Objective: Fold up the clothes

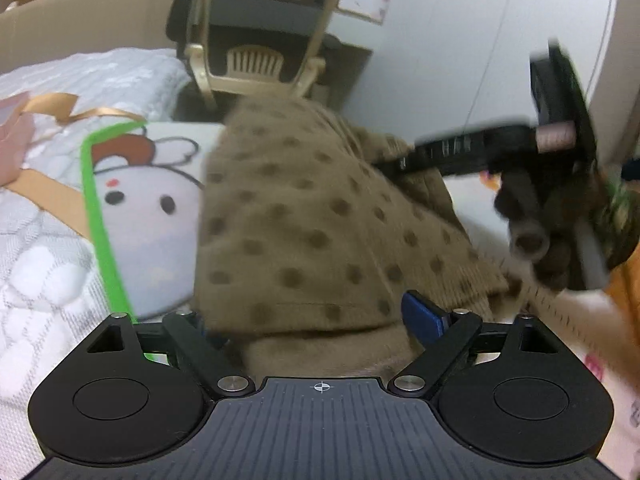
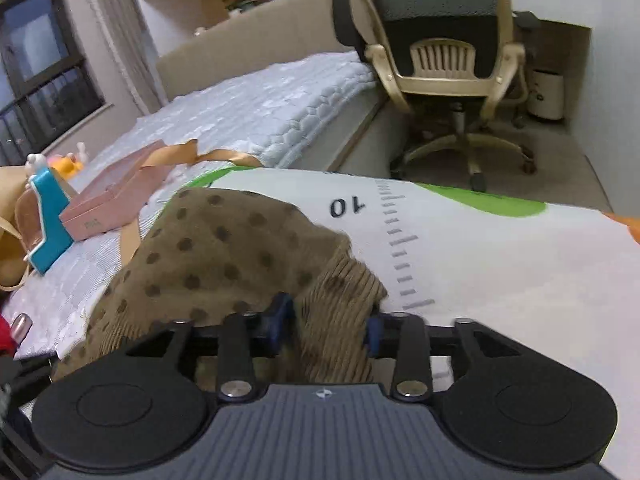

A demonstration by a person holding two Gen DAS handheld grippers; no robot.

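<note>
The sweater (image 2: 224,256) is pinched by the right gripper (image 2: 326,326) at its ribbed hem and by the left gripper (image 1: 320,320) at an edge; uneven pulling could skew the fold on the mat (image 2: 500,264).

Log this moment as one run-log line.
garment: brown polka-dot knit sweater, on printed mat | left claw: gripping sweater | right claw: gripping ribbed hem

Bed (image 2: 280,108) w/ quilted white cover – printed mat (image 2: 500,264) ahead of right gripper (image 2: 328,320), pink box (image 2: 116,200) to its left.
</note>
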